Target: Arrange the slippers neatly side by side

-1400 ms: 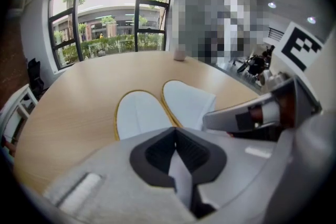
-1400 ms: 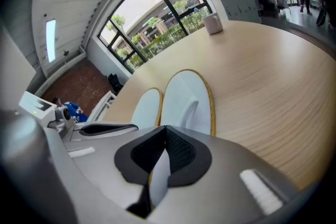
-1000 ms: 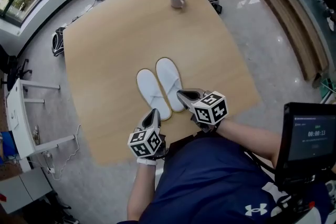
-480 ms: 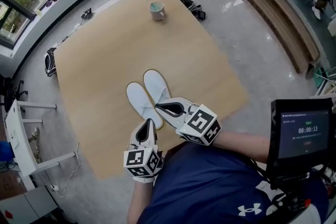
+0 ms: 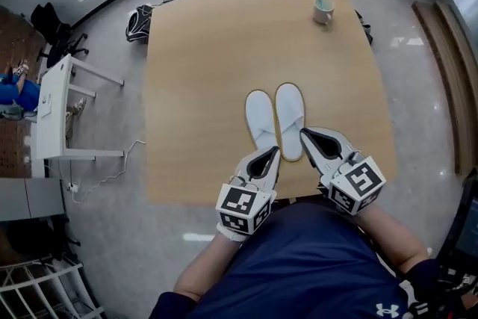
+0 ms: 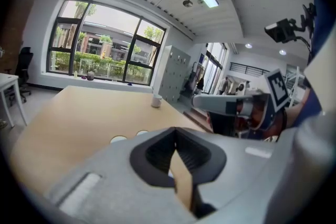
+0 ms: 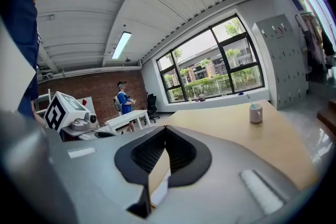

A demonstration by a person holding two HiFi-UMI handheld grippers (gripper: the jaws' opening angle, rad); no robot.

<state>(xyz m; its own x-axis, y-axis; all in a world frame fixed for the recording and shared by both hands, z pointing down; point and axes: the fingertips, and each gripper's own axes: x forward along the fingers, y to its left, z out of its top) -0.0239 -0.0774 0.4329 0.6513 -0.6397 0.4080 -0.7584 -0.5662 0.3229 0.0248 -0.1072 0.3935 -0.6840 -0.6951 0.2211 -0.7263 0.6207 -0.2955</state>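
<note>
Two white slippers lie side by side on the wooden table (image 5: 194,86), long edges touching and toes pointing away. The left slipper (image 5: 261,118) is just ahead of the left gripper (image 5: 273,153), and the right slipper (image 5: 290,116) is just ahead of the right gripper (image 5: 304,134).

In the head view the left gripper's tip sits over the heel of the left slipper, close to the seam between the pair. The right gripper's tip sits over the outer edge of the right slipper's heel. Whether either tip actually touches a slipper cannot be told.

In the left gripper view its jaws are closed, with the tips meeting. Only a thin wedge is left between the ribbed black pads, and through it show the table and a speck of white. Nothing is clamped there.

The right gripper view shows the same: tips together, a narrow sliver of table and white between the pads, and nothing held.

The two grippers sit near each other, angled slightly inward. Each has its marker cube at the end nearest the person.

A mug (image 5: 323,10) stands far ahead of the right gripper, near the table's far edge and well apart from the slippers.
</note>
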